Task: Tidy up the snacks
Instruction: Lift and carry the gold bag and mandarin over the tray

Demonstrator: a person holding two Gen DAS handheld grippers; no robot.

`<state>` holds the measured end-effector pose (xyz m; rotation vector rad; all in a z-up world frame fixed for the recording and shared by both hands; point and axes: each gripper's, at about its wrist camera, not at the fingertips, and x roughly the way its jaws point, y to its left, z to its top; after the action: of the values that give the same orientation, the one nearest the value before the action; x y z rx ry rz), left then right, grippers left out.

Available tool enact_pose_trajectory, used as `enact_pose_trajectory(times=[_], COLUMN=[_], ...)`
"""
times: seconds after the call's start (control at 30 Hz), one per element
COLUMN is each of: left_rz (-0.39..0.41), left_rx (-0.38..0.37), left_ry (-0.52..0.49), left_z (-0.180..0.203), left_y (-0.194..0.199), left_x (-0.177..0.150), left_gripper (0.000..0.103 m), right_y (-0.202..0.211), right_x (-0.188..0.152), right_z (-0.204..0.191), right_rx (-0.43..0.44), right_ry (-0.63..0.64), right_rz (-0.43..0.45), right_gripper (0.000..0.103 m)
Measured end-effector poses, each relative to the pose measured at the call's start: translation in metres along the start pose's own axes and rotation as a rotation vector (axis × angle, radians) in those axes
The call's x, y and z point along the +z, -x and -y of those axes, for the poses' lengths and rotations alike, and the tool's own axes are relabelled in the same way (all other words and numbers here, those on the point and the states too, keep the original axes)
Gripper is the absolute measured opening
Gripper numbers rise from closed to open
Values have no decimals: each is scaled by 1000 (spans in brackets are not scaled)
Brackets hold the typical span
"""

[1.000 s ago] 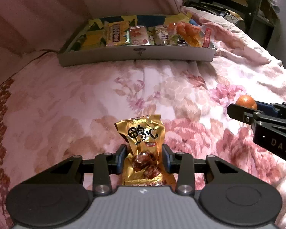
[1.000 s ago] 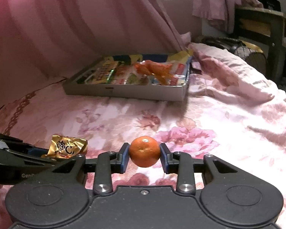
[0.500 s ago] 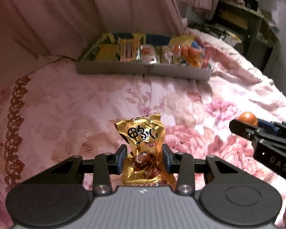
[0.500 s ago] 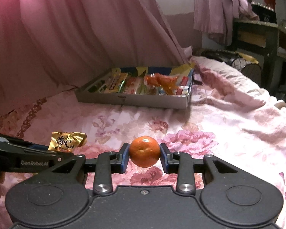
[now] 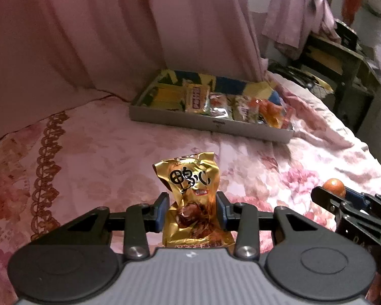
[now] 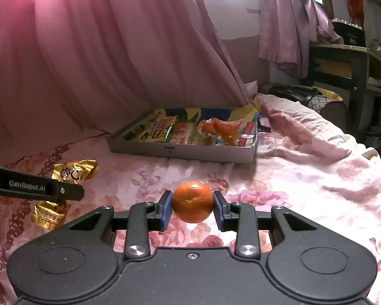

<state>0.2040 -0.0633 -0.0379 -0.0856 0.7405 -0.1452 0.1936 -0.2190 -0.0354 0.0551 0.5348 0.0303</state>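
Observation:
My left gripper (image 5: 192, 209) is shut on a gold snack packet (image 5: 190, 193) with black characters, held upright above the flowered bedspread. My right gripper (image 6: 192, 207) is shut on a small orange mandarin (image 6: 192, 201). In the left wrist view the right gripper (image 5: 330, 195) and its mandarin (image 5: 334, 186) show at the right edge. In the right wrist view the left gripper (image 6: 71, 190) and the gold packet (image 6: 63, 190) show at the left. A grey shallow box (image 5: 216, 124) (image 6: 190, 150) with several snack packs lies farther back on the bed.
Pink curtains (image 6: 114, 50) hang behind the box. A dark wooden table (image 6: 348, 58) with draped cloth stands at the back right, beyond the bed's edge. The rumpled bedspread (image 6: 304, 165) rises in folds to the right of the box.
Both grippers have risen and drawn back with their loads. The box now sits smaller and farther in both views, and more of the curtain shows. The left view has rolled slightly.

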Motion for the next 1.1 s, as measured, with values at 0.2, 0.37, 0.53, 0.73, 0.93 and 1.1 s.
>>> enact_pose_trajectory(times=[0.2,0.37,0.53,0.73,0.93,1.1], left_rz=[17,38,57,79,100,121], left_rx=[13,16,15,19,13,5], left_ry=[23,33,47,59,89,74], left_z=[-1,-2,-3,-3,-2,4], left_y=[0,-2,-6,-14,-24,-33], left_x=[7,16,26,41,57,71], left_gripper=[42,42,42,42,42,42], right_y=[1,-2,-13,-24,-39,-57], right_x=[7,13,22,31,41,46], right_z=[0,0,10,24,28,31], right_rx=[19,15,1,-3,10,22], right_ry=[-14,-6,-27,-77,-82,-87], right_rz=[38,70,103,114,143,145], right_gripper=[36,36,36,36,36,36])
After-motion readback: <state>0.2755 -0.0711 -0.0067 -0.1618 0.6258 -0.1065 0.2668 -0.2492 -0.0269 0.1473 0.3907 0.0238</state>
